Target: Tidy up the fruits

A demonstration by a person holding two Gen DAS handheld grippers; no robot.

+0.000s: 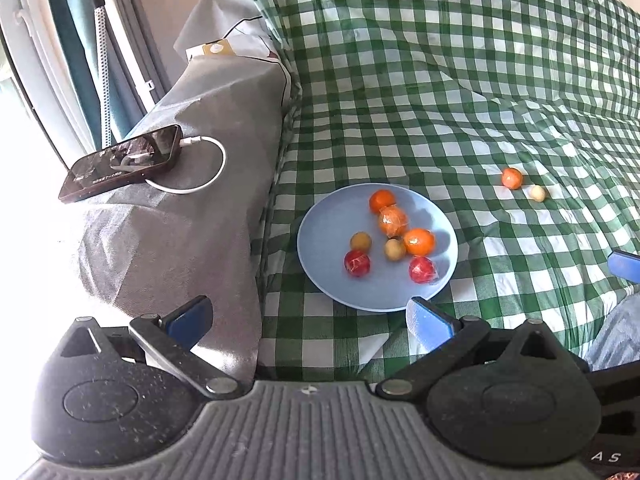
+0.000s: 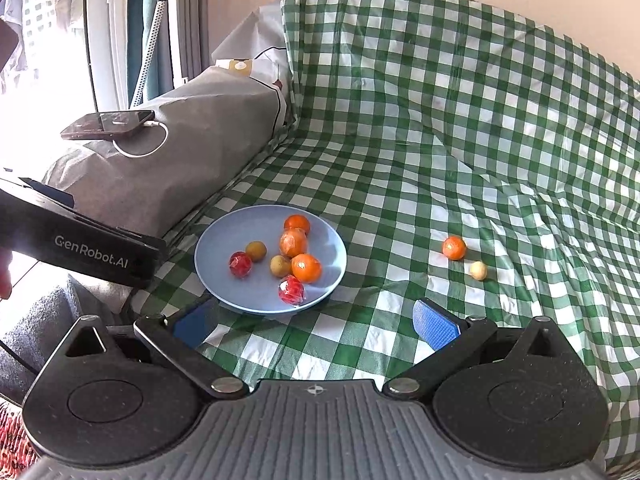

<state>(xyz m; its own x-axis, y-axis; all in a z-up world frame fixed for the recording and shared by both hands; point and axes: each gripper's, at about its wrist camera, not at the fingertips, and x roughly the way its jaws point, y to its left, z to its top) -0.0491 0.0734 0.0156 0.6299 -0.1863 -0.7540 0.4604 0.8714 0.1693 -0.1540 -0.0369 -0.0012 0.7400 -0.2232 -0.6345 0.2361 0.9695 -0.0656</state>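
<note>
A light blue plate (image 1: 320, 220) (image 2: 224, 240) sits on the green checked cloth and holds several small fruits: oranges (image 1: 419, 241) (image 2: 306, 268), red ones (image 1: 357, 263) (image 2: 291, 289) and tan ones (image 1: 395, 249) (image 2: 280, 265). A loose orange (image 1: 512, 178) (image 2: 454, 247) and a pale round fruit (image 1: 536, 193) (image 2: 478, 270) lie on the cloth to the plate's right. My left gripper (image 1: 310, 320) is open and empty just before the plate. My right gripper (image 2: 316, 326) is open and empty at the plate's near edge, left of the loose fruits.
A grey cushion (image 1: 192, 208) (image 2: 172, 160) lies left of the plate with a phone (image 1: 120, 164) (image 2: 108, 125) on a white cable on top. The checked cloth (image 1: 460, 80) rises up the back. The left gripper's black body (image 2: 80, 248) shows at the left.
</note>
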